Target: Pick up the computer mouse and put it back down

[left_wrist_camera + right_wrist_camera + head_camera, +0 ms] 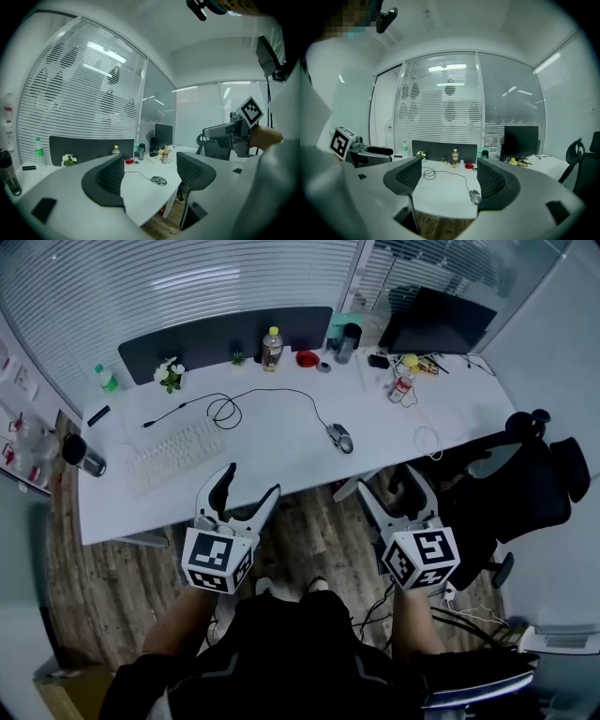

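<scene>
A grey wired computer mouse [339,437] lies on the white desk [281,456], near its front edge; its black cable loops back toward the keyboard. The mouse [159,180] shows between the left gripper's jaws, and the mouse [475,196] sits beside the right gripper's right jaw, far off in both views. My left gripper [247,493] and right gripper [397,493] are both open and empty, held in front of the desk over the wooden floor, short of the mouse.
On the desk are a white keyboard [176,455], a drink bottle [272,348], a small plant [171,375], a red dish [307,359], a dark tumbler [82,455] and a monitor [436,322]. A black office chair [525,474] stands at the right.
</scene>
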A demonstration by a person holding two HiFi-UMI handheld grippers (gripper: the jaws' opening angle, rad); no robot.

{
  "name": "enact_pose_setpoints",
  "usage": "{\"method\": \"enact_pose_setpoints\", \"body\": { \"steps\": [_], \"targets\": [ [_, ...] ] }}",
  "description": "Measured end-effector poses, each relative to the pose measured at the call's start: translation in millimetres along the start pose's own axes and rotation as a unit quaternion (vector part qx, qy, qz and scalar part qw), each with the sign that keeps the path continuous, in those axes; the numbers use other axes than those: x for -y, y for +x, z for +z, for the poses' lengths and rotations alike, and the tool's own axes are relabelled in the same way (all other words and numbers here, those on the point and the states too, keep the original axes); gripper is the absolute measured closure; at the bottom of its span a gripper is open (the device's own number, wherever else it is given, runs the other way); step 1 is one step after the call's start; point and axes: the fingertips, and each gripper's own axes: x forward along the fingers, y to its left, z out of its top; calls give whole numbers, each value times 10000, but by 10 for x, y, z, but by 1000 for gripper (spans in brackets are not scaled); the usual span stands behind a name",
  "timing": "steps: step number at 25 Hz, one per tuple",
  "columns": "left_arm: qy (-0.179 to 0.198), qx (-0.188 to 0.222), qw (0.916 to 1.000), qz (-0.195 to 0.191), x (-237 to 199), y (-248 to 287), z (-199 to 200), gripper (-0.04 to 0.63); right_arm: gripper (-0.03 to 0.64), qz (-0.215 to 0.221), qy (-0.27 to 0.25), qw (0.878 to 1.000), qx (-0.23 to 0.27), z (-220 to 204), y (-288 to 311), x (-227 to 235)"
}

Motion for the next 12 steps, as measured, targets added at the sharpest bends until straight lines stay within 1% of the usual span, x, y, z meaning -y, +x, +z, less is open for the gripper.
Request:
{"method": "enact_pose_setpoints", "body": {
  "steps": [4,8,12],
  "targets": [
    [3,-65,9998,179,-176,121,-43,244,252,121,11,9999,0,3,298,96],
    [51,-140,9985,535,-396,219,-51,244,250,378,-2,9993,2,21,665,206],
    [48,-102,9957,920,-557,418,31,244,250,682,-42,9976,74,86,1029,370]
  ]
}}
